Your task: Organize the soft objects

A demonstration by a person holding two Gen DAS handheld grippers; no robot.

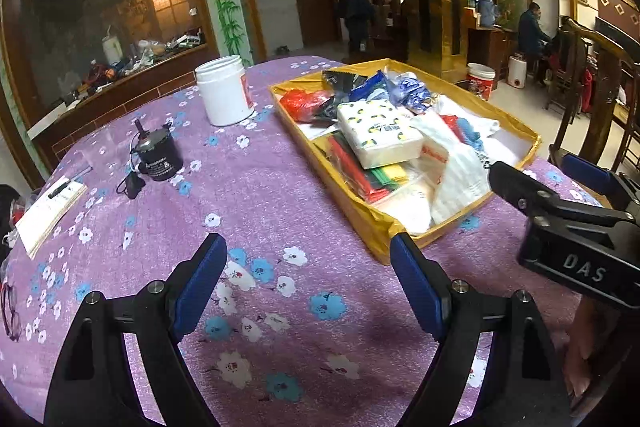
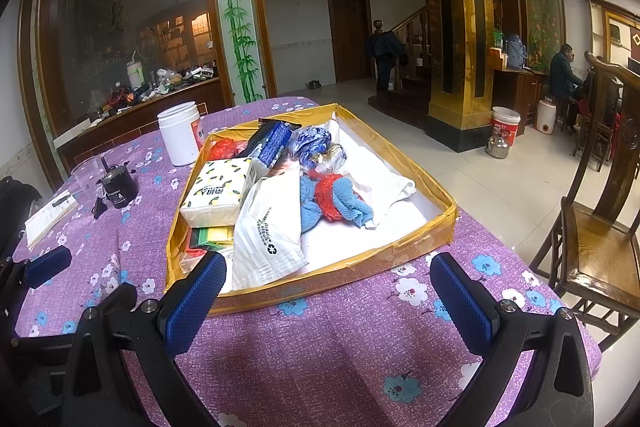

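Ahead of both grippers, on the purple floral tabletop (image 2: 340,347), lies the shallow yellow-taped cardboard tray (image 2: 320,281) holding the soft objects: a lemon-print tissue pack (image 2: 218,193), a white plastic bag (image 2: 270,231), a blue knitted cloth (image 2: 340,205). The right gripper (image 2: 328,295) faces the tray's near edge squarely and is judged nearer; the left gripper (image 1: 308,279) has the tray off to its right. Both sets of jaws are spread, grasping nothing.
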